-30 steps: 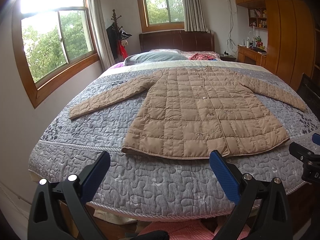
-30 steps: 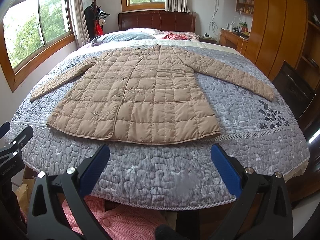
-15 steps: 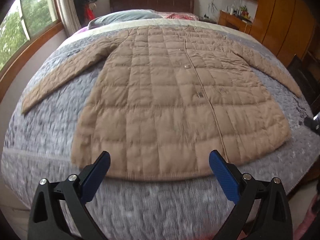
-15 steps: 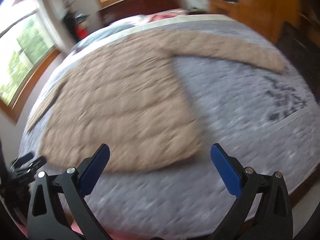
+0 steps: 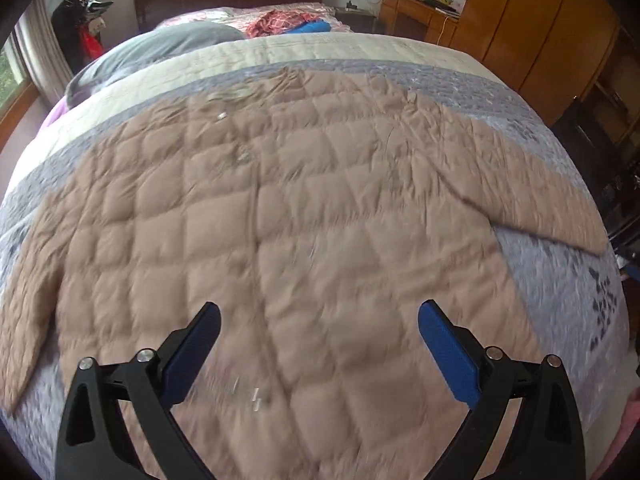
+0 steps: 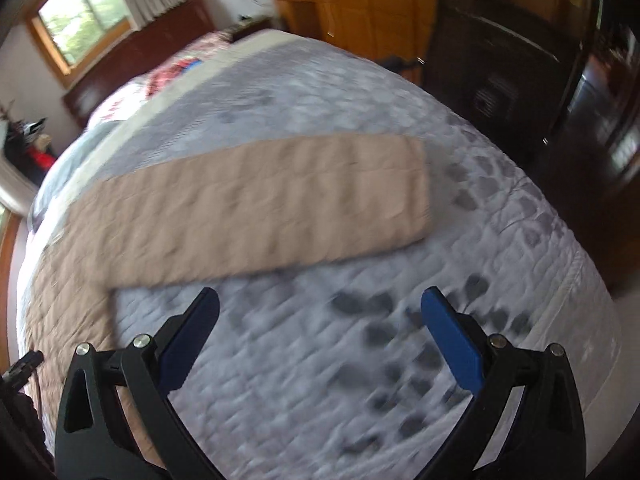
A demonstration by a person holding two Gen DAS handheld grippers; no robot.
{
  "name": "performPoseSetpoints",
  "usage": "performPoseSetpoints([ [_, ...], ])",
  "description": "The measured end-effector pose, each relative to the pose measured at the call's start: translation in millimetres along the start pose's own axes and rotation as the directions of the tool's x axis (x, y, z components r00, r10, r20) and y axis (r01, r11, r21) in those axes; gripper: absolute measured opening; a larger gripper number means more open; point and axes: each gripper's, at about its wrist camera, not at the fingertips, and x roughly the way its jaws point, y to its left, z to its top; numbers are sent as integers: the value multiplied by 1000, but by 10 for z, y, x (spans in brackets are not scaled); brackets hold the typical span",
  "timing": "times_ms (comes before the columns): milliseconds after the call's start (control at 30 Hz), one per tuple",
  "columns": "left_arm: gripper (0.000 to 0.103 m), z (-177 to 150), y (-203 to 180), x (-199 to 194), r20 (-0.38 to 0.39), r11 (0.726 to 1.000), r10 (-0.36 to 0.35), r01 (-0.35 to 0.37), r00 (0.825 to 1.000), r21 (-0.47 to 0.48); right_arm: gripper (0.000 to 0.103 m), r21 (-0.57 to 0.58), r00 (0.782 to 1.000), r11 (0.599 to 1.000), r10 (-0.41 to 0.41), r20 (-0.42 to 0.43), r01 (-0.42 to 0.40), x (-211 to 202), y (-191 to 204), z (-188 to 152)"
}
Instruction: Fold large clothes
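The left gripper (image 5: 319, 334) is hovering with fingers spread wide and empty over the coat's (image 5: 280, 220) lower body. The right gripper (image 6: 320, 320), equally wide and empty, is hanging over bare bedspread (image 6: 400, 360), with the coat's right sleeve (image 6: 260, 204) just ahead, its long axis running crosswise to the fingers. One coat is lying flat on one bed, and the right gripper is looking nearer that sleeve.

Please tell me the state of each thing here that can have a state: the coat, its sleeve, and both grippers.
Quilted coat: spread flat on the bed, front up, not yet folded.
Right sleeve: stretched out straight on the bedspread, flat.
Left gripper: open, over the coat body, holding nothing.
Right gripper: open, over bare bedspread just short of the sleeve, holding nothing.
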Motion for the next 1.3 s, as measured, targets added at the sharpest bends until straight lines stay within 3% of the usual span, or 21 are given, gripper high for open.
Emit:
performPoseSetpoints([
  [100,97,266,-64,225,-3,1000,-28,28,1000,-5,100,34,1000,999,-6,-27,7,203,-185,178],
  [233,87,479,-54,487,-34,998,-61,60,998,-23,100,88,998,996,-16,-58,21,474,-446,379],
  [533,59,556,93,800,-67,995,-87,82,994,-61,94,169,996,985,44,-82,-30,924,-662,565],
  [600,55,542,117,801,-54,994,-92,88,994,-69,82,136,996,991,3,-92,9,963,-581,596],
  [633,53,537,127,796,-47,993,-95,92,994,-71,68,97,996,995,-20,-88,29,959,-497,610],
  [700,50,504,166,778,-40,992,-106,103,994,-77,39,75,996,997,8,-88,-2,956,-414,638],
  [733,48,490,188,772,-39,991,-110,106,993,-82,13,79,994,996,57,-93,-50,939,-380,645],
  [767,43,469,217,752,-39,990,-116,112,992,-89,8,93,989,990,114,-98,-105,913,-353,648],
  [867,40,412,316,675,-37,984,-147,143,988,-107,7,69,982,981,183,-36,-181,702,-250,659],
  [933,40,398,389,623,-25,983,-141,137,990,-118,7,67,956,954,292,19,-292,549,-216,666],
  [967,40,380,432,614,-23,984,-134,130,991,-124,7,73,954,951,299,26,-300,527,-213,667],
  [1000,40,382,425,637,-25,984,-131,126,991,-128,7,76,960,957,279,20,-279,545,-210,668],
  [1133,40,335,469,703,-30,984,-135,131,990,-123,7,141,994,988,81,-78,-70,906,-355,627],
  [1300,40,325,471,711,-19,985,-136,133,991,-112,5,224,991,967,133,-29,-123,764,-358,571],
])
